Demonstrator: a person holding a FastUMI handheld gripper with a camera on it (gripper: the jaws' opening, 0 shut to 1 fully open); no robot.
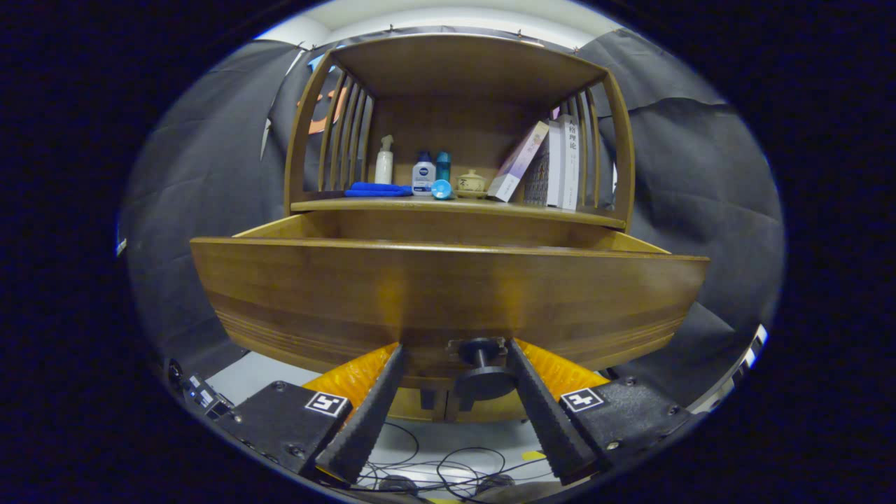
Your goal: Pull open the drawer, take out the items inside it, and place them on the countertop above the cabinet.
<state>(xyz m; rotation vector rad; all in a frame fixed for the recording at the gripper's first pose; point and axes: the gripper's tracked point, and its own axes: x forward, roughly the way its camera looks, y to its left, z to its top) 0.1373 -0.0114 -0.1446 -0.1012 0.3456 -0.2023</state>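
Wooden drawer [448, 294] pulled out, knob [483, 371] between spread tool [455, 353] fingers

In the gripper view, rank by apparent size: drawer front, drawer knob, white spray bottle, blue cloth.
1. Drawer front, though nearness inflates it.
2. Drawer knob, between the open tool's fingers, also enlarged by nearness.
3-4. Blue cloth and white spray bottle look alike on the countertop; unranked.

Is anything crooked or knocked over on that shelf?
Yes, two things. One book leans slanted against the upright books. A small blue thing seems to lie on its side by the little lidded pot. Below, the drawer is pulled out, its knob between the open gripper fingers.
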